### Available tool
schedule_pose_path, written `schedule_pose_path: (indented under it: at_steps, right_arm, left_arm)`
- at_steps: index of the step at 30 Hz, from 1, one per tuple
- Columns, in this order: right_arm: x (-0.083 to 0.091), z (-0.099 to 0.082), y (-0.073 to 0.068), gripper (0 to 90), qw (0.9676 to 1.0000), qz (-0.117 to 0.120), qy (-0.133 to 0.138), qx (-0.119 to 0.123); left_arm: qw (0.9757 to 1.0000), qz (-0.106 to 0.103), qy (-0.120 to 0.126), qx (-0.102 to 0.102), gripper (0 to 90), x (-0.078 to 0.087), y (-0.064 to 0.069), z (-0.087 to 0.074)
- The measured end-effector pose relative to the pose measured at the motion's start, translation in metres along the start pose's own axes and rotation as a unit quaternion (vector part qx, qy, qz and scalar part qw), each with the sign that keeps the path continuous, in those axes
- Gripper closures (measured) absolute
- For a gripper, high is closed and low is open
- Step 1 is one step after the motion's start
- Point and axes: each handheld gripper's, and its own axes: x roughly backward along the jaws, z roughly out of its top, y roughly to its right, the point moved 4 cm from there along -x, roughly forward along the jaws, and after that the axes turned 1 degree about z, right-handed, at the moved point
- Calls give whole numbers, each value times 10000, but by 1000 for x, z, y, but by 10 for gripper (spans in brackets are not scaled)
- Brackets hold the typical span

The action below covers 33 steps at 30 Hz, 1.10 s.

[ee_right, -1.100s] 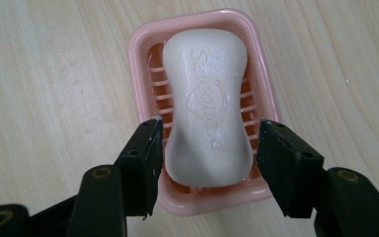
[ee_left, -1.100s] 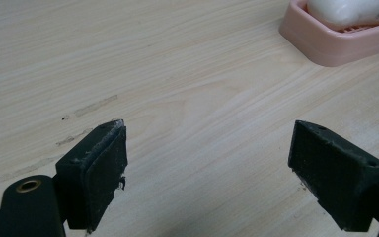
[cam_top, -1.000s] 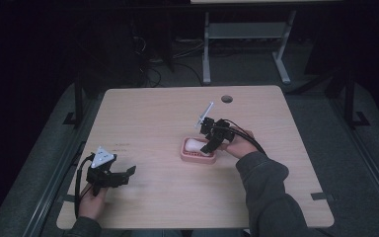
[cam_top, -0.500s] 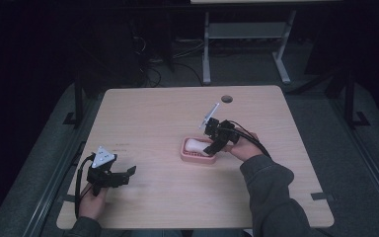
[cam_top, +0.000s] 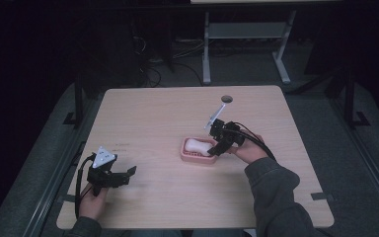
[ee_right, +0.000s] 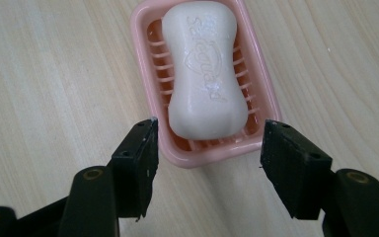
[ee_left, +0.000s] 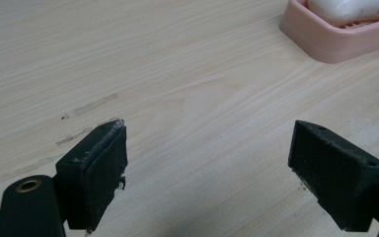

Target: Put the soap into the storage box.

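Right tool (ee_right: 207, 148): jaws spread wide, empty, hovering at the near end of the soap dish (ee_right: 148, 64); nothing pinched.
Left tool (ee_left: 207, 163): jaws spread, empty, low over bare surface (ee_left: 177, 74) (idle, well apart from the work).
Soap (ee_right: 205, 69): white bar lying flat along the pink dish's ribbed floor, embossed face up; dish sits mid-surface, toward the person's right.
High view: right tool (cam_top: 217, 148) at the dish's (cam_top: 190, 157) right end; left tool (cam_top: 123, 175) near the front left corner.
Risk, grip: my read is the bar will be slick; a pinch on its rounded end could squirt it out of the jaws.
Risk, dish: jaws look about as wide as the dish, so closing low may catch the rim, not the bar, and drag or tip the light tray.
Risk, support: the left tool is far off, so nothing steadies the dish if it slides.
Surroundings: cable hole (cam_top: 226, 98) at the far edge; faint scuff marks (ee_left: 86, 106) near the left tool.
Obstructions: none between jaws and soap; the dish walls shield the bar's lower sides.
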Motion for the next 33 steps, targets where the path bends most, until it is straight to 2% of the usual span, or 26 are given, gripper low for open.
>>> schedule_pose_path:
  at_steps: [7,21,29,33]
  right_arm:
    - [4,-2,0,388,10000,-15,54,-25]
    - [9,-8,-1,387,10000,-11,-15,-54]
    - [14,-16,0,388,9999,-49,52,-132]
    - [14,-26,1,388,9997,-41,83,-226]
  left_arm:
    - [10000,-11,7,14,146,0,0,0]
    - [10000,-25,7,35,147,0,-1,0]
    - [10000,-11,-1,46,147,0,-1,0]
    - [10000,-7,-16,41,147,0,-1,0]
